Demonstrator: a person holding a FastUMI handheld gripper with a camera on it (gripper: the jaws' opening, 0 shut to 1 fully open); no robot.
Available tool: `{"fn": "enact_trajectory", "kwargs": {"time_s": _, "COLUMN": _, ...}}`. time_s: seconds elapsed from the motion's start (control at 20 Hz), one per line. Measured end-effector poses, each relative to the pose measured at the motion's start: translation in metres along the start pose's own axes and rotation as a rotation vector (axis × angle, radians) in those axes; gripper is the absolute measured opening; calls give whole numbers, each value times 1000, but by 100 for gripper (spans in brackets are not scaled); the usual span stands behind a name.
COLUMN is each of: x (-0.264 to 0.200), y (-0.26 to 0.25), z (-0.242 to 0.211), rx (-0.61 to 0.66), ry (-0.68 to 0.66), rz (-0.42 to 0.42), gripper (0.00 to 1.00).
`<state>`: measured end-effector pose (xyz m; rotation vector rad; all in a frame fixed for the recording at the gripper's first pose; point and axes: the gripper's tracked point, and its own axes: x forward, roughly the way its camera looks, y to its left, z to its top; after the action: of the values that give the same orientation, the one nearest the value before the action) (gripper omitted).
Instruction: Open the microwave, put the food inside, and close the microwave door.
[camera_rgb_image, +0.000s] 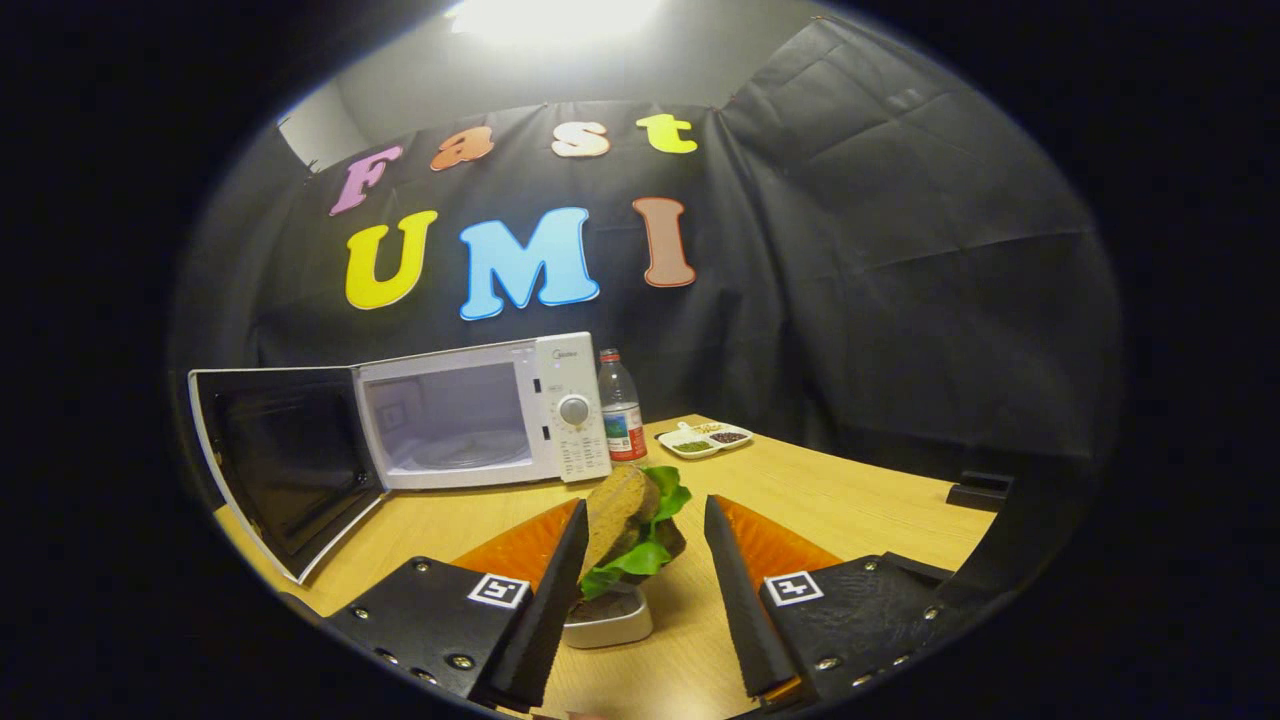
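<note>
While claw (640, 560) gapes, sandwich (625, 525) stands upright.

The sandwich (630, 525) is set on a small dish (612, 618) between the spread fingers of the gripper (645, 555), against the left one. Beyond, at eleven o'clock, the microwave (480, 415) is placed on the table (850, 500), door (285, 465) swung leftward. A bottle (620, 405) is stood just right of it, a divided tray (705, 439) further right.
</note>
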<state>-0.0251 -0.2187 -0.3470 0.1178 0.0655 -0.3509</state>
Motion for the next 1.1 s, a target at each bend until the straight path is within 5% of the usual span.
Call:
{"fn": "enact_trajectory", "kwargs": {"time_s": 0.2, "x": 17, "y": 6, "z": -32, "rx": 157, "ry": 96, "rz": 74, "gripper": 76}}
{"fn": "enact_trajectory", "kwargs": {"time_s": 0.45, "x": 32, "y": 21, "z": -42, "rx": 548, "ry": 218, "rz": 214, "gripper": 76}}
{"fn": "enact_trajectory", "kwargs": {"time_s": 0.65, "x": 45, "y": 35, "z": -56, "rx": 637, "ry": 316, "rz": 267, "gripper": 76}}
{"fn": "enact_trajectory", "kwargs": {"time_s": 0.7, "x": 47, "y": 32, "z": -57, "rx": 635, "ry": 308, "rz": 267, "gripper": 48}}
{"fn": "enact_trajectory", "kwargs": {"time_s": 0.85, "x": 48, "y": 35, "z": -52, "rx": 599, "ry": 289, "rz": 258, "gripper": 33}}
{"fn": "enact_trajectory", "kwargs": {"time_s": 0.95, "x": 49, "y": 33, "z": -50, "rx": 572, "ry": 270, "rz": 229, "gripper": 33}}
{"fn": "enact_trajectory", "kwargs": {"time_s": 1.0, "x": 47, "y": 32, "z": -47, "rx": 542, "ry": 254, "rz": 216, "gripper": 24}}
{"fn": "enact_trajectory", "kwargs": {"time_s": 1.1, "x": 44, "y": 36, "z": -38, "rx": 517, "ry": 239, "rz": 212, "gripper": 24}}
